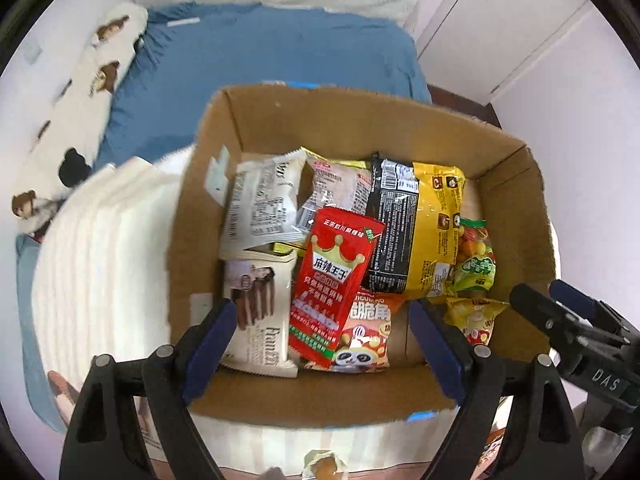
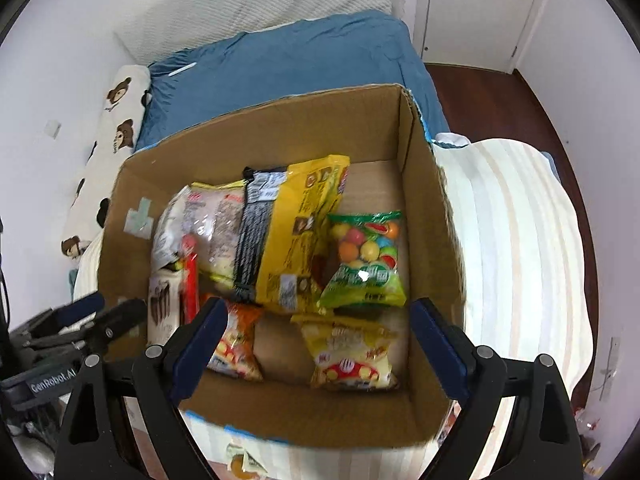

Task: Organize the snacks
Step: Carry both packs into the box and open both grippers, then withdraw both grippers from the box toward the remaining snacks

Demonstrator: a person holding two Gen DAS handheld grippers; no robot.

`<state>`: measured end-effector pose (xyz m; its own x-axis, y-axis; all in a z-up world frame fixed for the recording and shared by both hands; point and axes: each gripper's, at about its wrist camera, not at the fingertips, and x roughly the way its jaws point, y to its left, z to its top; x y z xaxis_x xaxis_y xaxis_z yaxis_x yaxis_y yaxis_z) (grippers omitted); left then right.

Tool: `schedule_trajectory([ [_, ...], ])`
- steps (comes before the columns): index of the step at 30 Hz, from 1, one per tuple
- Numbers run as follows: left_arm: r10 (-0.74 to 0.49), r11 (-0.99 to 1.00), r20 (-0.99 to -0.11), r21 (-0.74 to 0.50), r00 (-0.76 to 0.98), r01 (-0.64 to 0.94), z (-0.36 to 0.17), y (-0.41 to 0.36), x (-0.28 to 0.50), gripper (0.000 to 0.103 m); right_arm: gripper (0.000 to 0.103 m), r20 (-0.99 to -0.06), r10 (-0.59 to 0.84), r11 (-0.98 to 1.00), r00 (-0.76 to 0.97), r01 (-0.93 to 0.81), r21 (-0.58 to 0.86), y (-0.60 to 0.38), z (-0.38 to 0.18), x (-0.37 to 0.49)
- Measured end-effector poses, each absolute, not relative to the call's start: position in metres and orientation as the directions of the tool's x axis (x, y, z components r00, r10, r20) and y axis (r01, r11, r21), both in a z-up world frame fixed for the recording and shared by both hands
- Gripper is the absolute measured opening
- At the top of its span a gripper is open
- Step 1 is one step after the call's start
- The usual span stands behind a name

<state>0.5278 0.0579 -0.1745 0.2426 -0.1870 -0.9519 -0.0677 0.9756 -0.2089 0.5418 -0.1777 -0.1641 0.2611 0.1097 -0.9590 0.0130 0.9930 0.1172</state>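
Readable writing: "DAS" on the body of the right gripper as the left wrist view shows it; "GenRobot.AI" on the body of the left gripper as the right wrist view shows it; "JUICUN PO" partly legible on the orange panda pack (image 1: 366, 338); large Chinese characters under a crown on the red sachet (image 1: 330, 280); the other pack print is too small to read.
Left gripper (image 1: 326, 338): fingers spread wide above the near end of the cardboard box (image 1: 192, 216), nothing between them, pads touching no pack.
Right gripper (image 2: 318, 338): fingers equally wide, empty, above the box's near wall.
Snacks: all inside the box, which rests on a striped white blanket (image 1: 100, 264) on a blue bed (image 1: 280, 52).
Right side of box: gumball bag (image 2: 366, 260) in green trim, and below it a yellow chip bag (image 2: 352, 354).
Middle: yellow-and-black bag (image 2: 288, 236) lying lengthwise.
Left side: white wafer-stick pack (image 1: 256, 312), white wrapper (image 1: 262, 204).
Hidden: red sachet covers part of the panda pack; the pale clear bag (image 2: 216, 228) lies partly under its neighbours.
Cut off: box's near outer face.
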Motion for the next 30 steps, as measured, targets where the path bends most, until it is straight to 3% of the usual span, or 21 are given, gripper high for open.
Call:
schedule_trajectory([
  [26, -0.064, 0.993, -0.839, -0.106, 0.540, -0.047, -0.086, 0.055, 0.374, 0.088, 0.094, -0.845, 0.133, 0.991, 0.517, -0.058, 0.121, -0.153, -0.073, 0.362],
  [30, -0.070, 0.993, -0.831, -0.112, 0.551, -0.043, -0.080, 0.052, 0.349, 0.088, 0.094, -0.838, 0.203, 0.977, 0.507, -0.054, 0.204, -0.162, -0.072, 0.334],
])
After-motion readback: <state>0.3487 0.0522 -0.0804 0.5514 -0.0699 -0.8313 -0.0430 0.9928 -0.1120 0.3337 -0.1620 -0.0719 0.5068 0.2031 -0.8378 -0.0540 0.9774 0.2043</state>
